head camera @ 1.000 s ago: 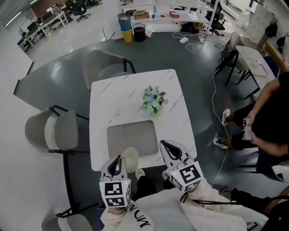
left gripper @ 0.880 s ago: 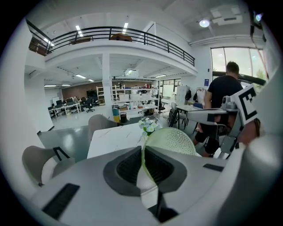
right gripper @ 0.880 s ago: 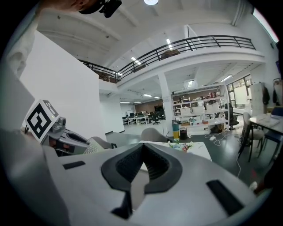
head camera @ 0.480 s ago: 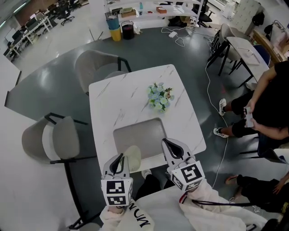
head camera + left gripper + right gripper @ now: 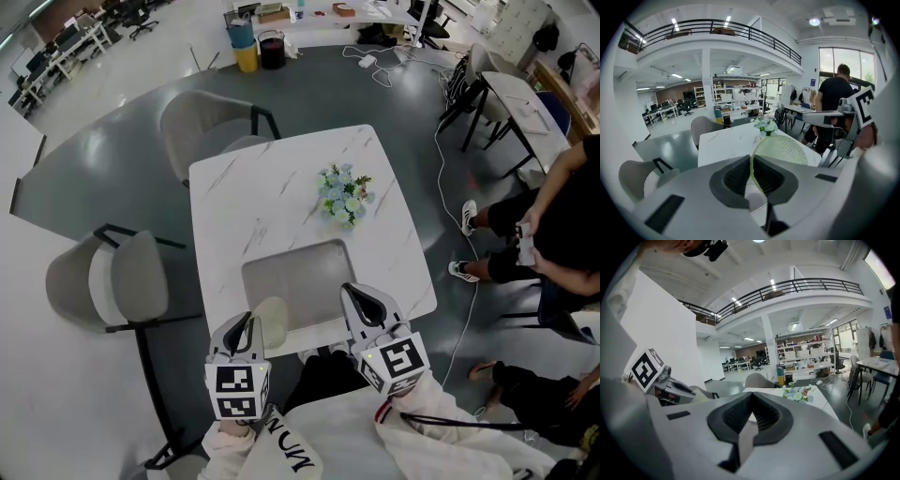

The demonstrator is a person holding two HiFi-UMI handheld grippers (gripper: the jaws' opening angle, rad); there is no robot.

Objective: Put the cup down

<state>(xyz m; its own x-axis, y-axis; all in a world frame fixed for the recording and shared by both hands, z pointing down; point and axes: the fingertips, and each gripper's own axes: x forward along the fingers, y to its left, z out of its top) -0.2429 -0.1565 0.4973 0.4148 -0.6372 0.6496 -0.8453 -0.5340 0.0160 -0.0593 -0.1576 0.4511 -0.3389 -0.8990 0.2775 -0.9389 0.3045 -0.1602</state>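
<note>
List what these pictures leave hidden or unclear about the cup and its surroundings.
- The cup, lower body: left gripper view, hidden behind the left gripper's jaws.
- Whether the cup touches the table: head view, the left gripper covers its near side.
- The bystander: head view, cut off by the right edge.

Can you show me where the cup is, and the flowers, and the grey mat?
cup (image 5: 273,317), head view, on its pale side.
flowers (image 5: 345,195), head view, middle of the bunch.
grey mat (image 5: 298,281), head view, its bare middle.
</note>
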